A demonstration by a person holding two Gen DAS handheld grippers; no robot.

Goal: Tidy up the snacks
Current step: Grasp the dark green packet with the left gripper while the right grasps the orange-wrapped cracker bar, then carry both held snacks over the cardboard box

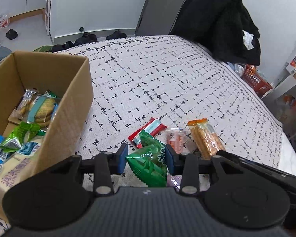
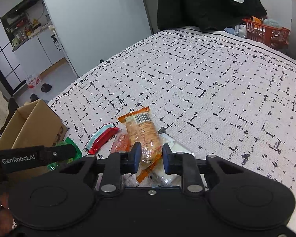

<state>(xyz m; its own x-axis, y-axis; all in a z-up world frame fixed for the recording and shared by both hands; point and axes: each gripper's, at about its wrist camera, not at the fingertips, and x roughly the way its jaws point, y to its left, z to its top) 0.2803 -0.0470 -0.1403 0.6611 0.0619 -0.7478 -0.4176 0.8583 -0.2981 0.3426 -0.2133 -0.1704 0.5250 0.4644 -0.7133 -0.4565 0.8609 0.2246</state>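
Holding snack packets [image 1: 39, 108]: cardboard box [image 1: 69, 106].

Each camera sits just behind its own hand-held gripper and looks forward and steeply down along the two fingers, close to the bed.

The left wrist view rides above the left hand-held gripper [image 1: 146, 158]. A cardboard box [image 1: 73, 106] stands just to that gripper's left, and the patterned bedspread [image 1: 167, 83] stretches ahead.

The right wrist view rides above the right hand-held gripper [image 2: 151, 158], with the same box [image 2: 29, 126] further off to its left and the left tool's black arm crossing in from that side.

Both views share the snack cluster, the bedspread, the dark coat at the far end and the orange basket [image 2: 266, 31].
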